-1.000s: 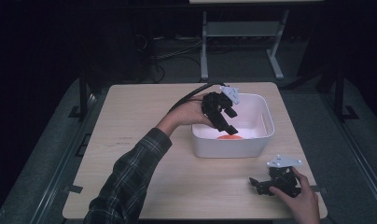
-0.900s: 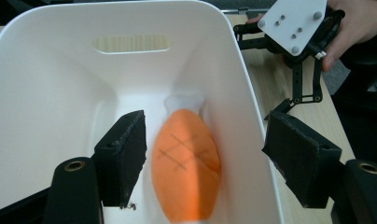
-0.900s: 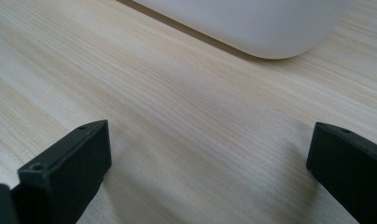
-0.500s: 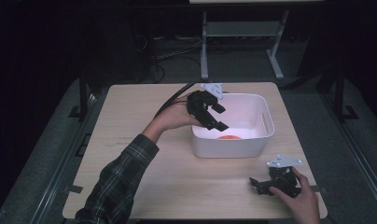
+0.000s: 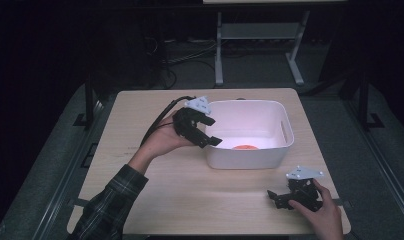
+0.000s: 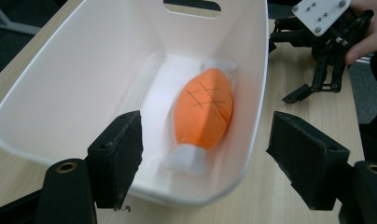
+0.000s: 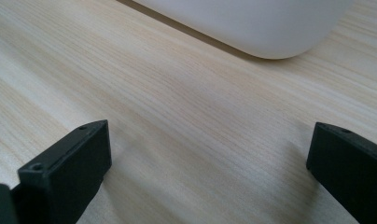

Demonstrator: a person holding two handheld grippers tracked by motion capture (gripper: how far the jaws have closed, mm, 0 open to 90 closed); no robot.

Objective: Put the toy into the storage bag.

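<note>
White plastic tub point(image 5: 250, 150), handle slots in the end walls, stands on the wooden table point(image 5: 155, 195) right of centre. Contents: one orange stuffed toy point(image 6: 205, 112) with white twisted ends and a stitched grid on top, lying on the tub floor along the near wall. Left gripper point(image 5: 207, 131), hand-held just outside the tub's left rim, above the table; jaws spread wide, having just been opening, nothing between them. Right gripper point(image 5: 277, 197), resting low at the table's near right corner, well apart from the tub; jaws released and wide, bare wood between them.
</note>
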